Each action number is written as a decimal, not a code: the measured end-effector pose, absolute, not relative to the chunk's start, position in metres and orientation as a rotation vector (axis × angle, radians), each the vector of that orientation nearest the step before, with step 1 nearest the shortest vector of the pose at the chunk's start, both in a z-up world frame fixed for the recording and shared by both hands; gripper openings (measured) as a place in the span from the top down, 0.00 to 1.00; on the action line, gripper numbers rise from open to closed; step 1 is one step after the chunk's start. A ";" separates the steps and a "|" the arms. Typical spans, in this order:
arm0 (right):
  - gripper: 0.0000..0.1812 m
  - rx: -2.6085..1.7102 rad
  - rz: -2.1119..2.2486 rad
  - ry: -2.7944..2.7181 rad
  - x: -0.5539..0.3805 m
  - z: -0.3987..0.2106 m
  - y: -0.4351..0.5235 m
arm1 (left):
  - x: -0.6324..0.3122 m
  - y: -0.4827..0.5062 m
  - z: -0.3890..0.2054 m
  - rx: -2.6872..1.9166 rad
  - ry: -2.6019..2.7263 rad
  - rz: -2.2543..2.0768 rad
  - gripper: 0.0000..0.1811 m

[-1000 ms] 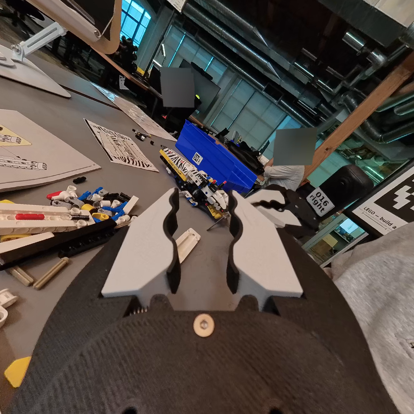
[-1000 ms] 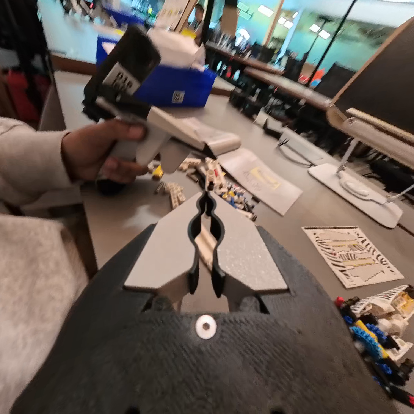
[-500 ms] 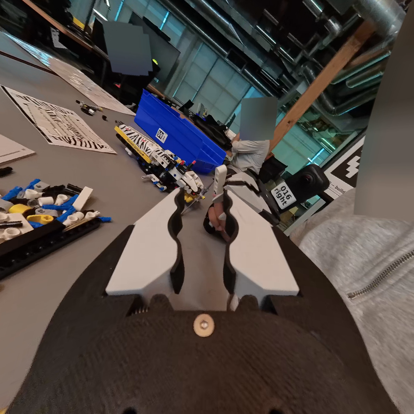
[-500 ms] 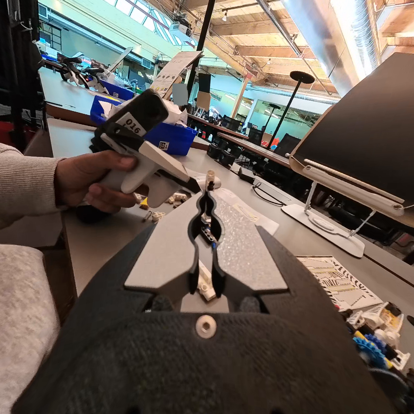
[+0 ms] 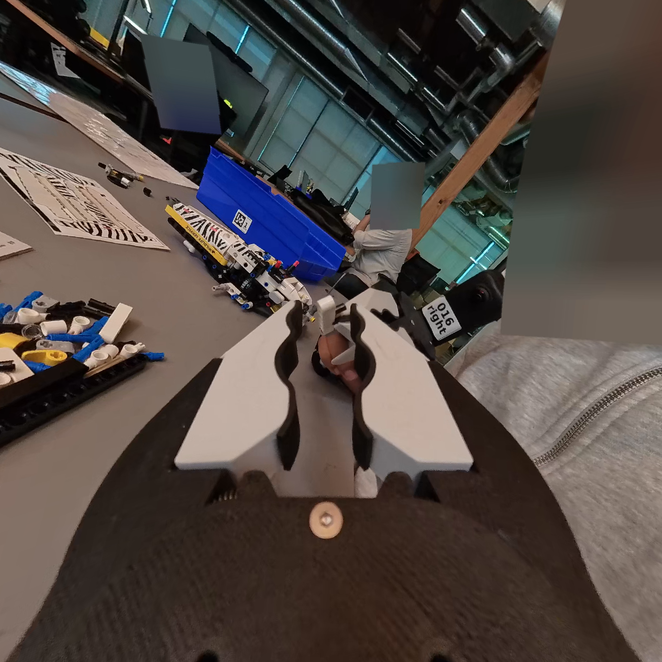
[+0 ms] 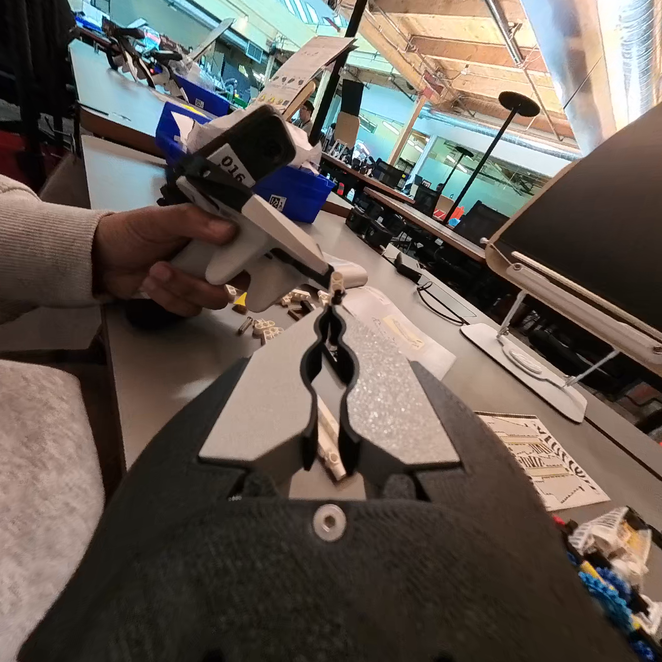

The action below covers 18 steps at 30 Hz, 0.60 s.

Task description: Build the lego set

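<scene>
Above the table [image 5: 150,293], near the model [image 5: 247,261]:
My right gripper [image 6: 331,318]: clamps a white beam [image 6: 331,442].
My left gripper [image 5: 324,315]: parted, holds nothing.

On the counter [image 5: 154,286], the loose bricks [image 5: 68,340] lie left of the left claw [image 5: 324,315], with the sticker sheet [image 5: 82,211] behind them. The half-built model [image 5: 236,261] sits ahead, just before the bin [image 5: 272,222]. The right claw [image 5: 361,308] lies right of the model.

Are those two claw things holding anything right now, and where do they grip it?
The right gripper is shut on a white lego beam, pinched along its sides, one end poking past the tips. The left gripper is open and empty.
</scene>
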State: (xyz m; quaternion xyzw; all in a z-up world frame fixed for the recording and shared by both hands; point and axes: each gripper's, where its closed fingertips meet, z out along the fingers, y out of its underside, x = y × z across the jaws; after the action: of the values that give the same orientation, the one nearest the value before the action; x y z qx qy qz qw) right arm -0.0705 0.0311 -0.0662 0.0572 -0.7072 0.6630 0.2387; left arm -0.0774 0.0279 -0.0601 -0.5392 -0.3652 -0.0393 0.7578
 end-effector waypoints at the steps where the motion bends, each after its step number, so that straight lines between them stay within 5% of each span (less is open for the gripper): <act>1: 1.00 0.168 1.802 -1.940 -0.070 -0.068 0.030 | -0.078 0.028 -0.061 -1.178 -0.800 -0.084 0.86; 10: 1.00 0.280 1.646 -1.896 -0.065 -0.079 0.021 | -0.087 0.018 -0.062 -1.115 -0.858 -0.082 0.97; 18: 1.00 0.296 1.530 -1.834 -0.071 -0.083 0.021 | -0.091 0.018 -0.067 -1.136 -0.900 -0.051 0.88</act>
State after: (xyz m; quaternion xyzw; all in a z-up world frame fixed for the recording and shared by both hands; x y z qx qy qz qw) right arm -0.0709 0.0207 -0.0834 0.1147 -0.7112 0.5932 0.3593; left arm -0.0911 0.0180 -0.0665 -0.5196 -0.4116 -0.0231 0.7484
